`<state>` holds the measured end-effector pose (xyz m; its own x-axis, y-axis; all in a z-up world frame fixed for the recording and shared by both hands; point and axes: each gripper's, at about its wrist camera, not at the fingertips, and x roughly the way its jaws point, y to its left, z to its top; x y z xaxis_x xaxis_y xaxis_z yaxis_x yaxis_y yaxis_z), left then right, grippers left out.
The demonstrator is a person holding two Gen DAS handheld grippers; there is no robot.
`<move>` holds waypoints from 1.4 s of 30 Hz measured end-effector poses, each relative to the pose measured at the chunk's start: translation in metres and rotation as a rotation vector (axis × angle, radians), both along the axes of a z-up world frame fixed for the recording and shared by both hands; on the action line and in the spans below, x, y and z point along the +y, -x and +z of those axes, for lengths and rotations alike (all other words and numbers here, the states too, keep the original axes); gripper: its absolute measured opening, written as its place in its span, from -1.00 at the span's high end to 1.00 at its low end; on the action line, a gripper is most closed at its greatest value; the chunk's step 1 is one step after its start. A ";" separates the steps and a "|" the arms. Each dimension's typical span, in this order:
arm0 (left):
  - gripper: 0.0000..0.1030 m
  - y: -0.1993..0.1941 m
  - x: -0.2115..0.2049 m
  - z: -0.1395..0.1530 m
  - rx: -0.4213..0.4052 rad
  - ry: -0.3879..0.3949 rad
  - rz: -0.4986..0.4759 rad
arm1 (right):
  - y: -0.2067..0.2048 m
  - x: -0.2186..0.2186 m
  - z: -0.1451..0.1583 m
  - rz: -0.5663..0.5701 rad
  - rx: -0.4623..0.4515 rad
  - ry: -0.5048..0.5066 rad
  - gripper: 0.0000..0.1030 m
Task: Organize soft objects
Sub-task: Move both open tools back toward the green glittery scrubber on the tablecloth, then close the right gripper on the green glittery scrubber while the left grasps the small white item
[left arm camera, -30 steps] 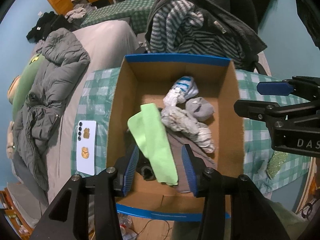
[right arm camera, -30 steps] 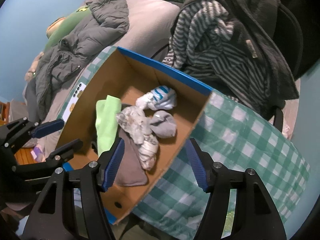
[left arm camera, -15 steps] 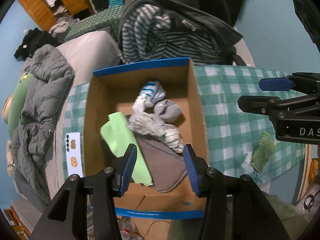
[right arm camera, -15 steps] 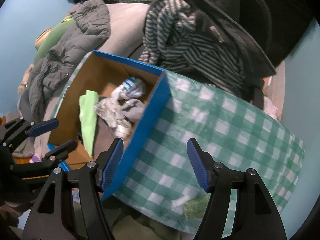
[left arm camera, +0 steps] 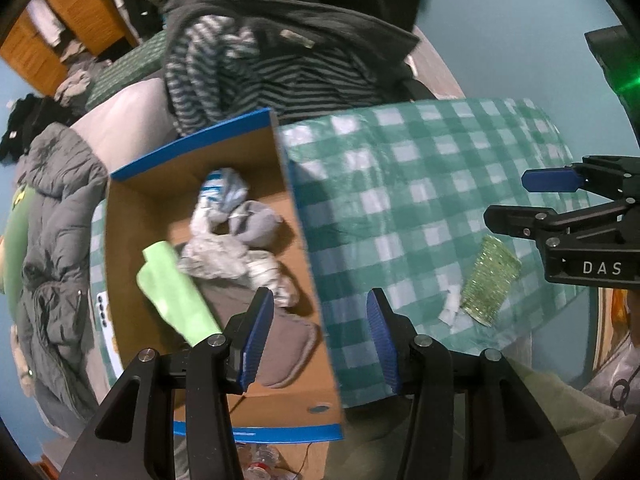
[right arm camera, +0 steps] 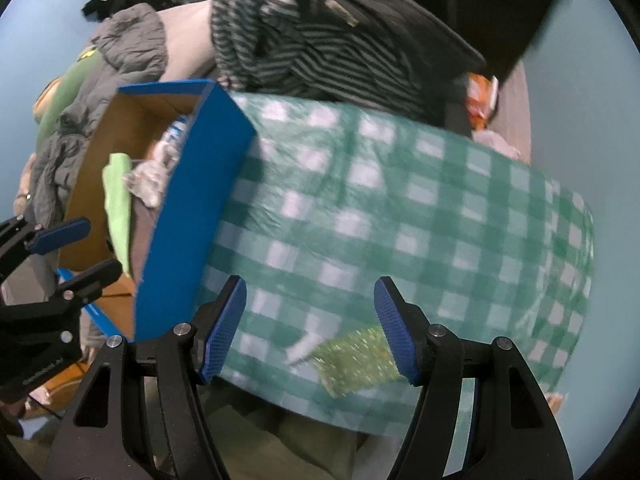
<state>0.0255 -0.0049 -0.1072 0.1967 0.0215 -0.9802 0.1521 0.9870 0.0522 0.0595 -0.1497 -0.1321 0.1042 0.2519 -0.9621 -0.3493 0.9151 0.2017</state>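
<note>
Checked tablecloth [left arm camera: 420, 184] carries cardboard box [left arm camera: 132, 216], green sponge [left arm camera: 488, 276], white scrap [left arm camera: 450, 308]

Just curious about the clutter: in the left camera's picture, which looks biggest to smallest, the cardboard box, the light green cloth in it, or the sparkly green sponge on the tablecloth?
1. cardboard box
2. light green cloth
3. sparkly green sponge, though the fisheye lens makes its rank against the cloth unsure.

Both rigs look like the same kit: the left black plastic two-finger gripper [left arm camera: 320, 336] has chunky angular arms with triangular cut-outs, round silver screws at the joints, and ribbed blue pads [left arm camera: 256, 340] on the inner faces of the fingers. The right black plastic two-finger gripper [right arm camera: 310, 328] matches it, same blue textured pads [right arm camera: 224, 328] and silver screws. Its side housing carries white "DAS" lettering in the left wrist view.
</note>
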 end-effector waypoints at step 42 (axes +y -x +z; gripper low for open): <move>-0.11 0.017 -0.097 -0.126 0.185 0.046 -0.183 | 0.064 -0.026 -0.133 0.134 0.042 0.200 -0.30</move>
